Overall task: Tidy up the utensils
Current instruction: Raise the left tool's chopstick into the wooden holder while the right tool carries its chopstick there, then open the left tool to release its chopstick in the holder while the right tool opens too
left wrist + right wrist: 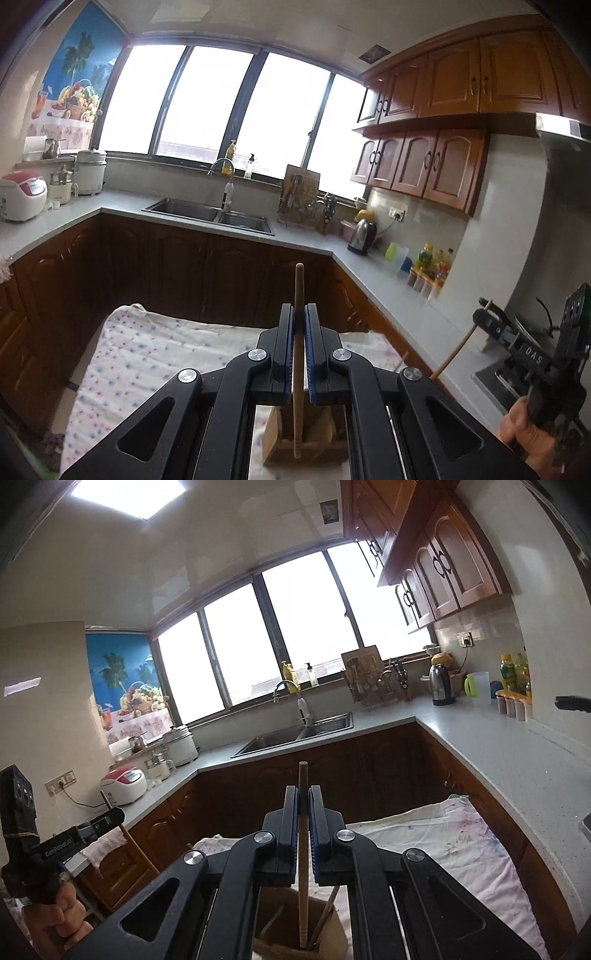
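Left wrist view: the left tool (299, 325) is pinched on a wooden stick (298, 291) that stands nearly upright, its lower end above a wooden holder (280, 446) on the cloth-covered surface (147, 354). At the right edge, the right tool (485, 315) grips another stick (460, 347), slanted. Right wrist view: the right tool (303, 805) is clamped on its stick (303, 779), whose lower end reaches into the holder (332, 934) beside other utensils.
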The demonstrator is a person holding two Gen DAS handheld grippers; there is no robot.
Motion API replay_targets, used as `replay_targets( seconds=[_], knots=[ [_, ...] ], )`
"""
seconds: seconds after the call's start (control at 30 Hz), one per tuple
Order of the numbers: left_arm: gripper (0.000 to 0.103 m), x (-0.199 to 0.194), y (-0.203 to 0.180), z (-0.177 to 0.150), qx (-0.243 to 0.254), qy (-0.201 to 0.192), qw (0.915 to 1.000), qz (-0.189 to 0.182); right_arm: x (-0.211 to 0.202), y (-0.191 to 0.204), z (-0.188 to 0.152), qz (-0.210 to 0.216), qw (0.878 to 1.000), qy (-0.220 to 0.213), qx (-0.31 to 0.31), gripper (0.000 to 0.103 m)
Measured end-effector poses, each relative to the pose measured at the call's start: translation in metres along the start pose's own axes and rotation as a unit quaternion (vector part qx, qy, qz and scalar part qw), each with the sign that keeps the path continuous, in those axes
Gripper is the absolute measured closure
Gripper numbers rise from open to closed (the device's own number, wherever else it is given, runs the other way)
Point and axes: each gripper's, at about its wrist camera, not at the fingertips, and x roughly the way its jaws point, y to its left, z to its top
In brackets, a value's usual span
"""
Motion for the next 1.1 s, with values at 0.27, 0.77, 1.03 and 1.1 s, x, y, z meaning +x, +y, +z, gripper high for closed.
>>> replay_targets(
  seconds=[0.27, 0.77, 1.03, 1.1],
  knots=[
    [0.099, 0.039, 0.011, -0.026, -0.018, -0.037, 0.9989, 0.021, 0.026, -0.02, -0.032, -0.014, 1.0, 0.014, 0.014, 0.098],
    [0.099, 0.066, 0.021, -0.044, -0.046, -0.053, 0.9973, 0.022, 0.042, -0.027, -0.043, -0.014, 0.999, 0.023, 0.021, 0.098],
    [0.099, 0.085, 0.029, -0.075, -0.043, -0.019, 0.9984, 0.03, 0.054, -0.028, -0.069, -0.015, 0.998, 0.052, 0.026, 0.098],
    [0.099, 0.091, 0.031, -0.08, -0.045, -0.005, 0.9985, 0.031, 0.056, -0.028, -0.074, -0.015, 0.998, 0.056, 0.028, 0.097]
  ],
)
